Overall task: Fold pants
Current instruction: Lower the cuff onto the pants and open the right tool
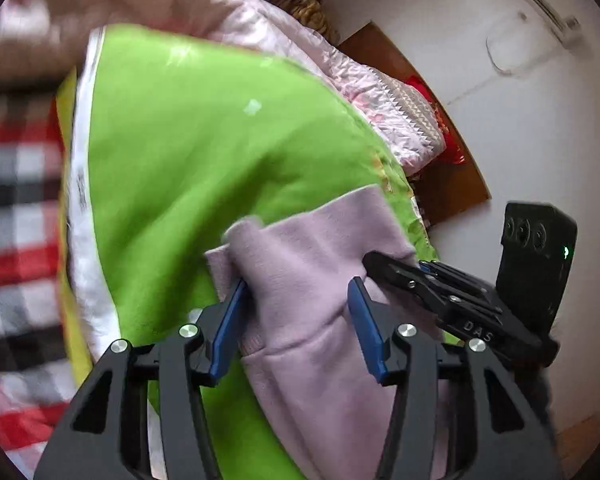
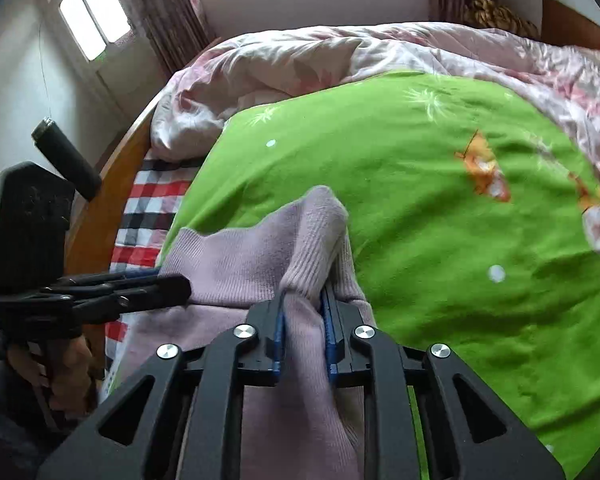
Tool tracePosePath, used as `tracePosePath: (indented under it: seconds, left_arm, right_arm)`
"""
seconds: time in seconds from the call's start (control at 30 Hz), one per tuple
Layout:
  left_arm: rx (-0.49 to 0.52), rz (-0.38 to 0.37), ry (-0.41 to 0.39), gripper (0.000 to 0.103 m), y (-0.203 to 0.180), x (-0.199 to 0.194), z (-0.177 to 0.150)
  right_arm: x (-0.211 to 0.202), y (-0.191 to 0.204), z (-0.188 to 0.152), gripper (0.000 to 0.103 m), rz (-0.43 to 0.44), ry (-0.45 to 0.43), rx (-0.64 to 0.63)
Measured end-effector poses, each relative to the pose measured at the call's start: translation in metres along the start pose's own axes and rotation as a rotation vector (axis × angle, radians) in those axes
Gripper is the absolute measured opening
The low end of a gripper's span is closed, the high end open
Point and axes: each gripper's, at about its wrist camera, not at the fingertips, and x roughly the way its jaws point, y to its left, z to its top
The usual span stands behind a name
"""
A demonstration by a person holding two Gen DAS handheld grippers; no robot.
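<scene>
pants: lilac knit pants (image 2: pixel 236 264) sat on the green blanket (image 2: pixel 440 184), lower centre of both views.
right gripper: right gripper (image 2: pixel 303 334) was clamped on a bunched ribbed fold.
left gripper: left gripper (image 1: pixel 296 320) stood half open; cloth lay between the pads, no pinch visible.
progress: early, I'd judge; fabric was gathered and no flat fold was laid.
hidden: most of the pants were cut off below frame; legs and waistband could not be told apart. Left view was blurred at its left edge.

The pants (image 2: pixel 236 264) are made of soft, matt lilac knit, ribbed at the cuff. The green blanket (image 2: pixel 440 200) is seen as fuzzy fleece. Matt black plastic, blue pads (image 1: pixel 366 332) and shiny metal bolts (image 2: pixel 245 331) are shown on the claws. The bed frame (image 2: pixel 100 208) is of smooth varnished wood.
</scene>
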Motion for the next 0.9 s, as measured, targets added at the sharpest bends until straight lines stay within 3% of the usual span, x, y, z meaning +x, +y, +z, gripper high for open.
tracePosePath:
  seconds: [0.03,0.1,0.13,0.2,0.23,0.3,0.37,0.43,0.5,0.57,0.7,0.8,0.9]
  left_arm:
    - [-0.014,-0.031,-0.008,0.055,0.003,-0.004,0.0]
    - [-0.011,-0.057,-0.02,0.073,0.001,-0.011,0.001]
    - [-0.007,-0.045,-0.029,0.075,0.0,-0.014,0.001]
    - [0.003,-0.033,-0.031,0.074,-0.001,-0.014,-0.001]
    - [-0.001,-0.022,-0.031,0.074,0.0,-0.015,-0.002]
    - [-0.038,0.073,-0.074,0.073,0.009,-0.027,-0.002]
    - [-0.044,0.085,-0.111,0.073,0.006,-0.039,-0.004]
    - [0.006,0.06,-0.13,0.073,-0.01,-0.05,-0.008]
    - [0.089,-0.005,-0.078,0.077,-0.033,-0.052,-0.015]
    - [0.169,-0.052,0.002,0.085,-0.057,-0.045,-0.022]
    - [0.325,-0.043,0.109,0.094,-0.094,-0.027,-0.046]
    - [0.423,0.016,0.191,0.095,-0.11,0.003,-0.057]
    - [0.484,0.134,0.24,0.095,-0.113,0.035,-0.063]
  right_arm:
    - [-0.003,-0.004,-0.001,0.022,0.026,-0.012,0.029]
    - [-0.009,-0.012,-0.002,0.031,0.074,-0.027,0.071]
    - [-0.012,-0.013,-0.002,0.036,0.086,-0.032,0.075]
    - [-0.015,-0.013,-0.003,0.036,0.085,-0.032,0.071]
    - [-0.017,-0.012,-0.004,0.036,0.072,-0.032,0.065]
    - [-0.022,-0.007,-0.002,0.042,0.001,-0.061,0.054]
    - [-0.035,0.001,-0.003,0.042,-0.104,-0.107,0.027]
    - [-0.053,0.005,-0.005,0.043,-0.12,-0.156,0.011]
    - [-0.071,0.008,-0.011,0.046,-0.122,-0.16,-0.006]
    - [-0.091,0.014,-0.025,0.047,-0.204,-0.126,-0.058]
    - [-0.137,0.007,-0.072,0.058,-0.252,-0.091,-0.048]
    - [-0.171,-0.002,-0.124,0.064,-0.238,-0.081,0.065]
    - [-0.196,0.012,-0.179,0.066,-0.234,-0.08,0.116]
